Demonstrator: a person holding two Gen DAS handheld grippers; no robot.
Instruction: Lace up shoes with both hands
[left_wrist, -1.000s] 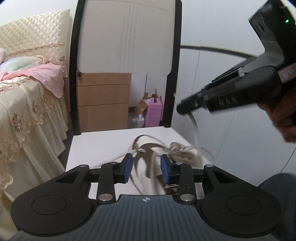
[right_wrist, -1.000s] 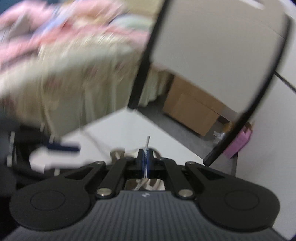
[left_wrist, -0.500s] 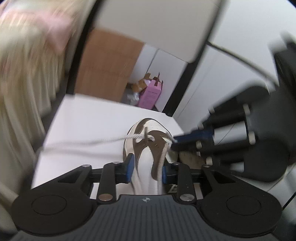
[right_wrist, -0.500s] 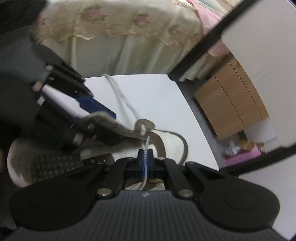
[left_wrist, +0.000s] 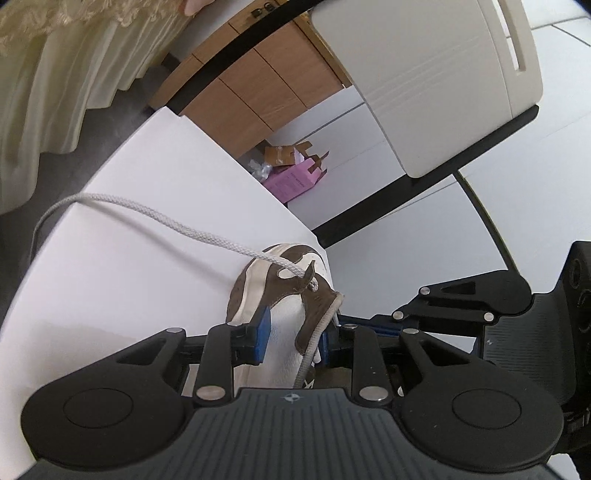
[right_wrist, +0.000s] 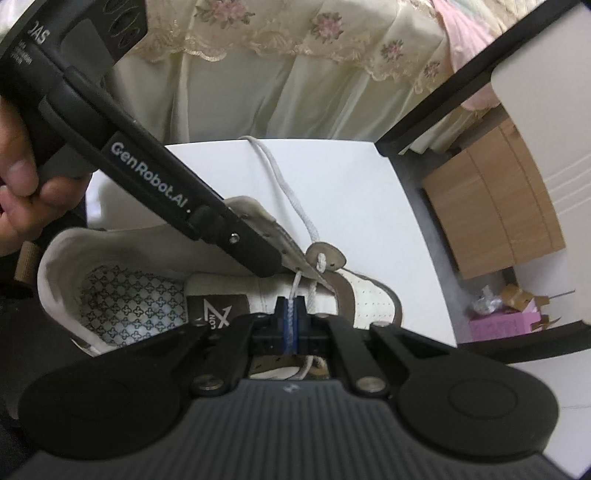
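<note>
A white and brown shoe (left_wrist: 258, 280) lies on the white table (left_wrist: 147, 184), toe pointing away. Its white lace (left_wrist: 177, 225) runs from the front eyelet across the table and over the edge. My left gripper (left_wrist: 295, 338) is shut on the shoe's brown eyelet flap, with white upper and a lace strand between its blue pads. In the right wrist view one black finger (right_wrist: 258, 254) of it lies along that flap. My right gripper (right_wrist: 291, 314) is shut on the lace end (right_wrist: 293, 295) just above the shoe (right_wrist: 369, 295), close beside the left one.
A bed with a cream lace skirt (right_wrist: 295, 74) stands beyond the table (right_wrist: 351, 184). A wooden drawer cabinet (left_wrist: 251, 85), a white chair back in a black frame (left_wrist: 443, 74) and a pink box (left_wrist: 295, 181) on the floor lie past the far edge. A person's hand (right_wrist: 22, 184) holds the left gripper.
Both grippers have come down onto the shoe and rolled. The left one's jaws narrowed and now clamp the eyelet flap. The right one has stayed shut on the lace.
</note>
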